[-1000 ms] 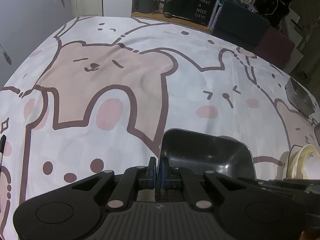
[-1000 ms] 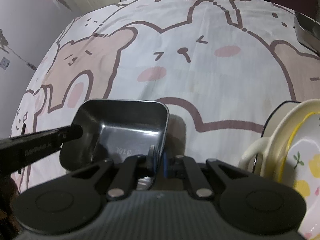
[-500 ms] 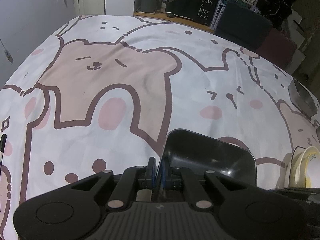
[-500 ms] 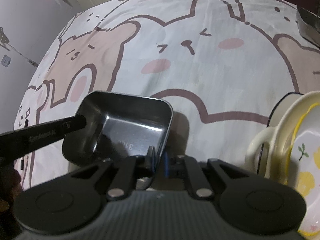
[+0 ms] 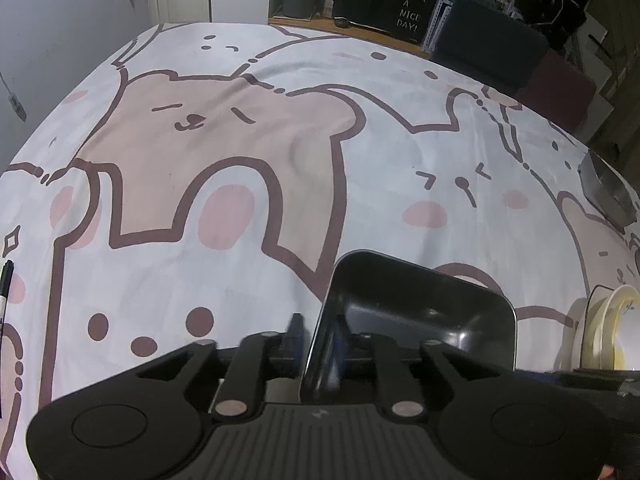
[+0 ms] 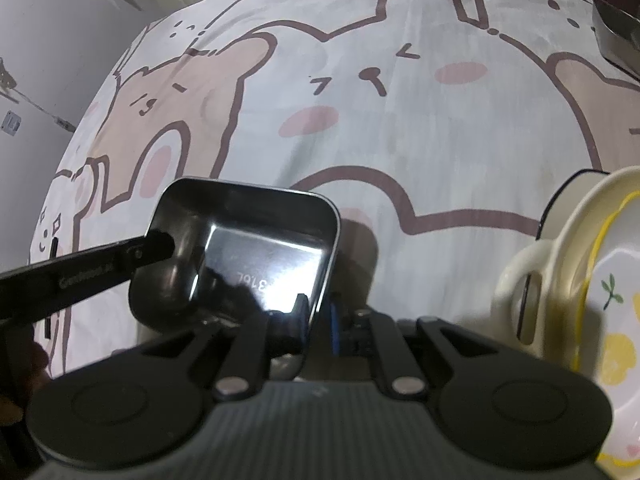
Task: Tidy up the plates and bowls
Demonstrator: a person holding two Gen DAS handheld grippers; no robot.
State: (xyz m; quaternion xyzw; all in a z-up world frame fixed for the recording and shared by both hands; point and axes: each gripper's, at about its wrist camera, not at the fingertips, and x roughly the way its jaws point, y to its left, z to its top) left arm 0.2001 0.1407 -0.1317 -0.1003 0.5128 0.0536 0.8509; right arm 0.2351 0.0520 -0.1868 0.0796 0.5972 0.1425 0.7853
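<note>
A square steel tray is held between both grippers above the cartoon bedsheet. My left gripper is shut on its left rim. My right gripper is shut on its right rim; the tray shows a shiny bottom stamped 316L. The left gripper's finger shows at the tray's left side in the right wrist view. A stack of cream bowls and a flower-print plate stands upright at the right; it also shows in the left wrist view.
A second steel tray lies at the far right of the bed; its edge shows in the right wrist view. A black pen lies at the left edge. Dark boxes and furniture stand beyond the bed.
Both grippers have lifted the tray and tilted it a little; it sits higher in the right wrist view, and the bowl stack has shifted right.
</note>
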